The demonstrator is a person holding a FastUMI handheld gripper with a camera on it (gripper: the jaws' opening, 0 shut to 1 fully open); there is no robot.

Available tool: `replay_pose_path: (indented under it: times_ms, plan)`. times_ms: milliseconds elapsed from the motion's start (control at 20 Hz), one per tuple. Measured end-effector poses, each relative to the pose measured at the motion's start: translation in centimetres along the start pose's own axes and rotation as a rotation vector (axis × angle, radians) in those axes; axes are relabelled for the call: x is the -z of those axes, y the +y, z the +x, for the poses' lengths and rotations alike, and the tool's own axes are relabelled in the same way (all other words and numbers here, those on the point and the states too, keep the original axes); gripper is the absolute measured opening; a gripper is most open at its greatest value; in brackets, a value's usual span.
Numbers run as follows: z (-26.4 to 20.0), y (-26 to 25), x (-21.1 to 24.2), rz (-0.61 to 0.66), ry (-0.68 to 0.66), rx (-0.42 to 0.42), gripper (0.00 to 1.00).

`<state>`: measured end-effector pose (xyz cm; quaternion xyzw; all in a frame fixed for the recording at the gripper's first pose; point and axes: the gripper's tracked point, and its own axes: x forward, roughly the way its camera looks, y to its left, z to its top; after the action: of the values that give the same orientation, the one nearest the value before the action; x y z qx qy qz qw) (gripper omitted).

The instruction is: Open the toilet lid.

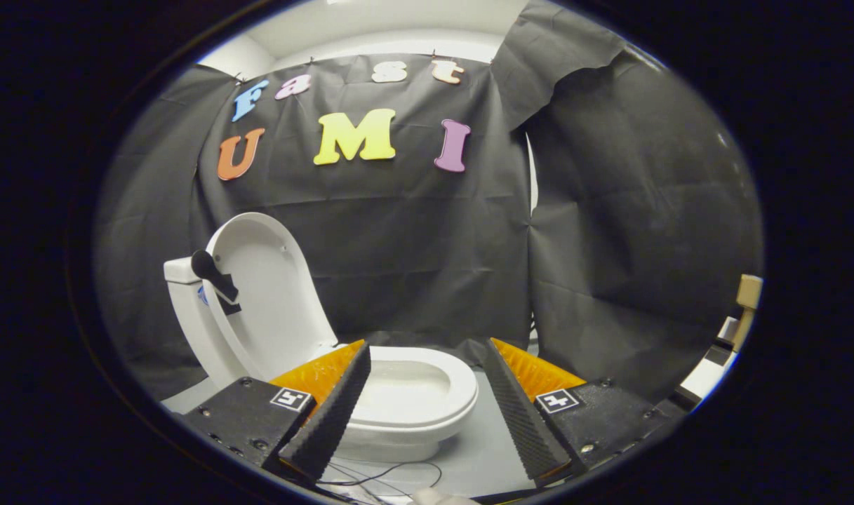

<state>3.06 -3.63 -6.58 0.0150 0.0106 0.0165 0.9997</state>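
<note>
The toilet lid [269, 294] stands raised, leaning back against the white tank [182, 270], where a dark flush handle [212, 275] sticks out. The seat and bowl [416, 396] lie uncovered on the pale floor [483, 456]. The gripper [427, 396] hangs just in front of the bowl with its fingers [328, 417] spread wide, holding nothing. Thin wires [391, 473] trail on the floor beneath.

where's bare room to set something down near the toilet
Bare grey floor right of the white ceramic toilet bowl, up to the black cloth wall. Crowded left: raised white lid against the tank. Thin cables lie ahead. The tool is open, holding nothing.
</note>
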Motion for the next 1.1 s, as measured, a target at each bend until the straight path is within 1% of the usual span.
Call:
replay_pose_path:
  times_ms: [1100]
  plan:
    - [-0.22,0.27,-0.18,-0.014,-0.004,-0.002,1.0]
